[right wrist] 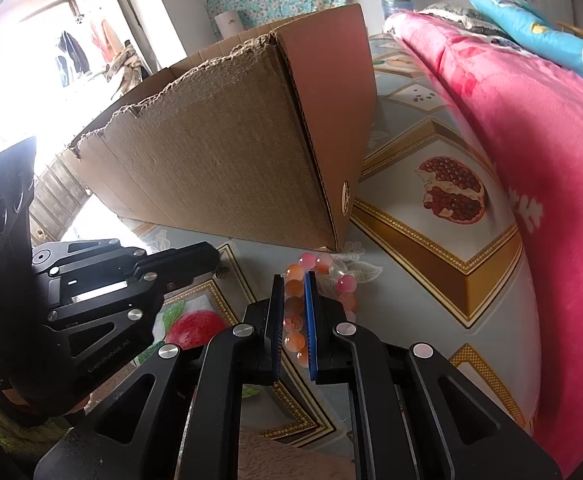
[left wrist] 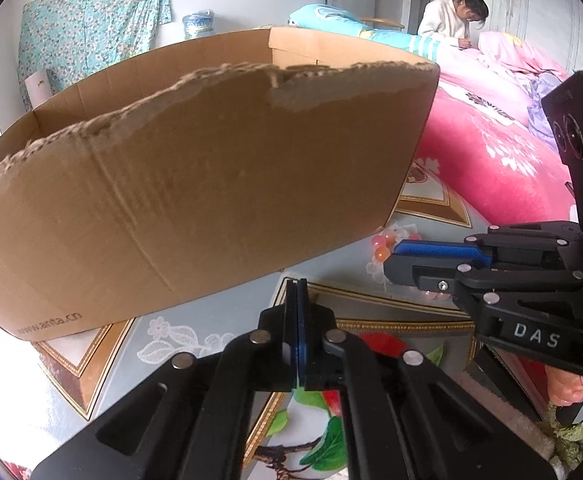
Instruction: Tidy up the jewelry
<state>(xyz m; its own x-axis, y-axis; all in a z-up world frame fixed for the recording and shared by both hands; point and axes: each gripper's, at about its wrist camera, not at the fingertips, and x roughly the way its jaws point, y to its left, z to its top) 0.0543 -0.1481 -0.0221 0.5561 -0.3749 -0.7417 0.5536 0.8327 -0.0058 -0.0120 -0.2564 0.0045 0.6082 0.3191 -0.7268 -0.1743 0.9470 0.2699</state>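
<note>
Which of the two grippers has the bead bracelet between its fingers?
The right gripper: its slightly parted blue-padded fingers straddle the bead bracelet on the tablecloth. The left gripper is pressed shut, empty, pointing at the cardboard box.

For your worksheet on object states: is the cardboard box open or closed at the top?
Open. The cardboard box has no flaps over it; its torn upper rim is bare and the far inner wall shows. Its contents cannot be seen.

- Left wrist cam: low, close, facing cardboard box (left wrist: 195, 184) broadside; fills frame centre-left.
- Right wrist cam: low, looks at box corner, beaded bracelet (right wrist: 315, 280) bottom centre.
- Shared: box, bracelet, pink blanket (left wrist: 491, 152), each other's gripper.
</note>
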